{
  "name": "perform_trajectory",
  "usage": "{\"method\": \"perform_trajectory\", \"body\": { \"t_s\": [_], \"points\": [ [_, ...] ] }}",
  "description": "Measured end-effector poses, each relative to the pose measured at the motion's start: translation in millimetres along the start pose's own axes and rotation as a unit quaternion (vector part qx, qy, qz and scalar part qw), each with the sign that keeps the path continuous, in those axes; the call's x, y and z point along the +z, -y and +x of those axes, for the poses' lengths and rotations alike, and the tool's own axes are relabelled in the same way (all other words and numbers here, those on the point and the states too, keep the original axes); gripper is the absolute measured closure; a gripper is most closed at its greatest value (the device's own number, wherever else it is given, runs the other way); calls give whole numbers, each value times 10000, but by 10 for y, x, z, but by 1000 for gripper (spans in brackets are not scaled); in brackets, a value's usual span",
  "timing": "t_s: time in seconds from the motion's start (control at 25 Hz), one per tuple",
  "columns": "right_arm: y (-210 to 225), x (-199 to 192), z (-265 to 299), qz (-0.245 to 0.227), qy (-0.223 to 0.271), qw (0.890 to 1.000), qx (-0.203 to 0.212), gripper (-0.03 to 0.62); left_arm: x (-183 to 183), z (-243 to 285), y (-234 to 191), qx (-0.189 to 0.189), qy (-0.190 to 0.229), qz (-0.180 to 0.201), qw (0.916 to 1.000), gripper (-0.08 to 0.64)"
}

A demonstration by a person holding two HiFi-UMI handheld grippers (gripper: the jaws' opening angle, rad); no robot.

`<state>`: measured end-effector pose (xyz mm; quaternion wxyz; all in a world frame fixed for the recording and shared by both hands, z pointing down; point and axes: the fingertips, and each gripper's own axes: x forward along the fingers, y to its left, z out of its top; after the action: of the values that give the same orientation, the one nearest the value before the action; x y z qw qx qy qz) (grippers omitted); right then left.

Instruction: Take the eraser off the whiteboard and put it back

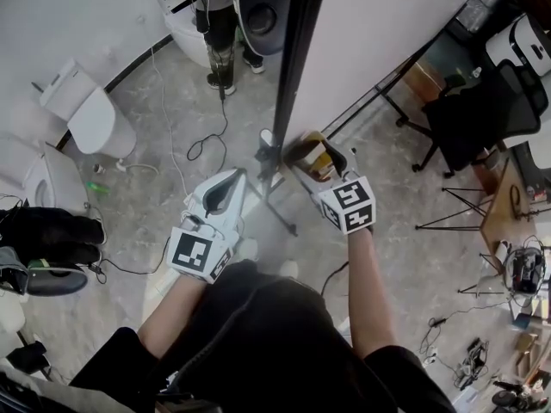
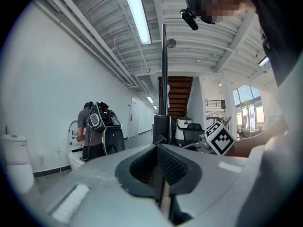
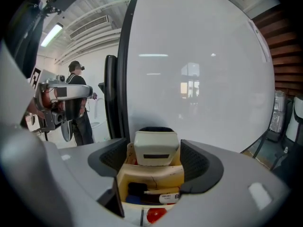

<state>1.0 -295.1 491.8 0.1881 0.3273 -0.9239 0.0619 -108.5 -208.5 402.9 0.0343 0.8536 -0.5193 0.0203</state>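
The eraser (image 3: pixel 156 148), cream with a black felt strip, stands in a beige holder box (image 3: pixel 151 178) with markers, against the whiteboard (image 3: pixel 203 79). My right gripper (image 3: pixel 155 159) is open, its pads on either side of the box and clear of the eraser. In the head view that gripper (image 1: pixel 312 155) reaches the box (image 1: pixel 320 169) at the whiteboard's (image 1: pixel 370 24) lower edge. My left gripper (image 1: pixel 225 188) hangs left of it, apart from the board. Seen in its own view, the left gripper (image 2: pixel 161 171) is shut with nothing held.
The board's black frame post (image 1: pixel 297 58) stands just left of the box, its stand legs on the floor below. A person (image 1: pixel 219 24) stands beyond, near a white toilet (image 1: pixel 90 114). Cables cross the floor. A black office chair (image 1: pixel 482 110) and a cluttered desk are at the right.
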Motion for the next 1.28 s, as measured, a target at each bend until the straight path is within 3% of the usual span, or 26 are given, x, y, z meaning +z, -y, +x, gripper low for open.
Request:
{"method": "perform_trajectory", "body": {
  "t_s": [0.04, 0.12, 0.52, 1.28],
  "points": [
    [7, 0, 6, 11, 12, 10000, -17, 245, -3, -6, -8, 11, -1, -3, 10000, 554],
    [32, 8, 1, 27, 55, 9999, -99, 319, -14, -24, -29, 42, -15, -8, 10000, 554],
    [59, 175, -112, -3, 335, 9992, -225, 321, 32, -83, -36, 86, 24, 24, 10000, 554],
    [-3, 597, -825, 47, 1148, 9918, -569, 322, 159, -111, 275, -152, 250, 148, 9995, 554]
  ]
}}
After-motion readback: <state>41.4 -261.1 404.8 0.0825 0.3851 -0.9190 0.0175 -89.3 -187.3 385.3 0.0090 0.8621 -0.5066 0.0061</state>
